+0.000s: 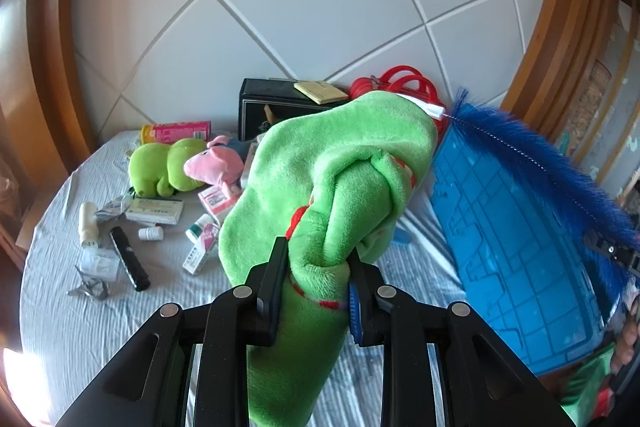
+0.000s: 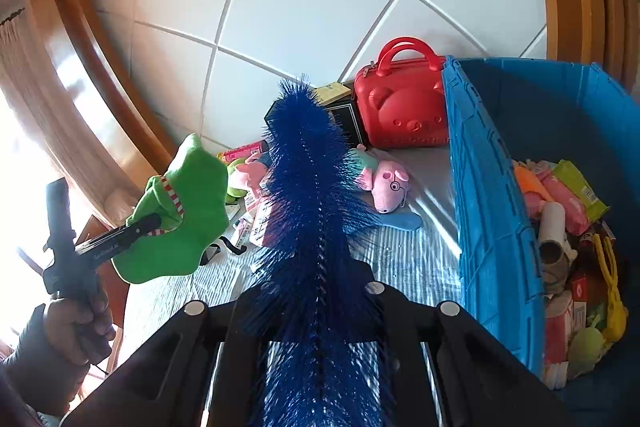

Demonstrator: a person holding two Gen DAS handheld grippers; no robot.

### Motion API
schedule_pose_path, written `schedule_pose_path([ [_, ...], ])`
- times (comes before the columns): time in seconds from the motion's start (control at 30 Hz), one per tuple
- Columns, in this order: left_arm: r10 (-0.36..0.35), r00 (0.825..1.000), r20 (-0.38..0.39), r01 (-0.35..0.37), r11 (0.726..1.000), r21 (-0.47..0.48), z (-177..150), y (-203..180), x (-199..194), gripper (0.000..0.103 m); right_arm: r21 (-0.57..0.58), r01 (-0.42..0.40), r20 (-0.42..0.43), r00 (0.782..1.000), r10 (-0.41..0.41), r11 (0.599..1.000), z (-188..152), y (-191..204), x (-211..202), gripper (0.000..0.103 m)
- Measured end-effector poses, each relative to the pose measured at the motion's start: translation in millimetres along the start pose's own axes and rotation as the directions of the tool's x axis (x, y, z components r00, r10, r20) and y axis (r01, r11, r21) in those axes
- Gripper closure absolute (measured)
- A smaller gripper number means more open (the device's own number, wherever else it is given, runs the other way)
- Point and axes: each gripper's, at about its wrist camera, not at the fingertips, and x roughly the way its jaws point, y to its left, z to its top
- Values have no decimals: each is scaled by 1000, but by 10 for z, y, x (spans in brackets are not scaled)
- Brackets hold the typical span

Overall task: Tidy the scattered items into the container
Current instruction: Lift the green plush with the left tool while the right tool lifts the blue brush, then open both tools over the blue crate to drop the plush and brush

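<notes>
My left gripper (image 1: 318,259) is shut on a green plush toy (image 1: 320,179) with red-and-white striped trim, held up above the bed. The right wrist view shows that toy (image 2: 188,211) at the left, clamped in the left gripper (image 2: 154,223) held by a hand (image 2: 76,323). My right gripper (image 2: 320,283) is shut on a long blue bristle brush (image 2: 312,187); the bristles hide its fingertips. The brush (image 1: 540,163) crosses above the blue crate (image 1: 520,247). The open crate (image 2: 492,207) stands at the right and holds several toys and packets.
On the grey sheet lie a green frog plush (image 1: 164,163), a pink pig plush (image 1: 212,167), medicine boxes (image 1: 156,211), a black pen-like item (image 1: 128,259) and a pig with glasses (image 2: 384,183). A black box (image 1: 280,103) and red case (image 2: 404,107) stand against the padded headboard.
</notes>
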Motion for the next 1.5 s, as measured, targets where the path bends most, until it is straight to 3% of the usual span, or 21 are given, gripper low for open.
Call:
schedule_pose_path([
  [0.37, -88, 995, 36, 84, 991, 105, 354, -1041, 65, 79, 46, 22, 79, 997, -26, 999, 104, -579, -546, 92],
  [0.6, -180, 983, 44, 169, 966, 194, 551, -1859, 96, 79, 94, 63, 129, 989, -75, 994, 185, -1072, -883, 92],
  [0.83, -296, 955, 31, 275, 916, 290, 721, -2791, 123, 79, 155, 119, 172, 974, -146, 981, 206, -1568, -1230, 92],
  [1.1, -418, 908, -30, 396, 833, 386, 664, -3817, 150, 79, 241, 190, 184, 954, -237, 952, 120, -2080, -1541, 92],
  [1.27, -465, 882, -77, 453, 793, 407, 586, -4235, 188, 79, 279, 228, 174, 943, -283, 933, 61, -2304, -1646, 92],
  [1.5, -489, 862, -131, 495, 758, 425, 479, -4530, 280, 79, 315, 265, 167, 930, -328, 911, -3, -2553, -1729, 92],
])
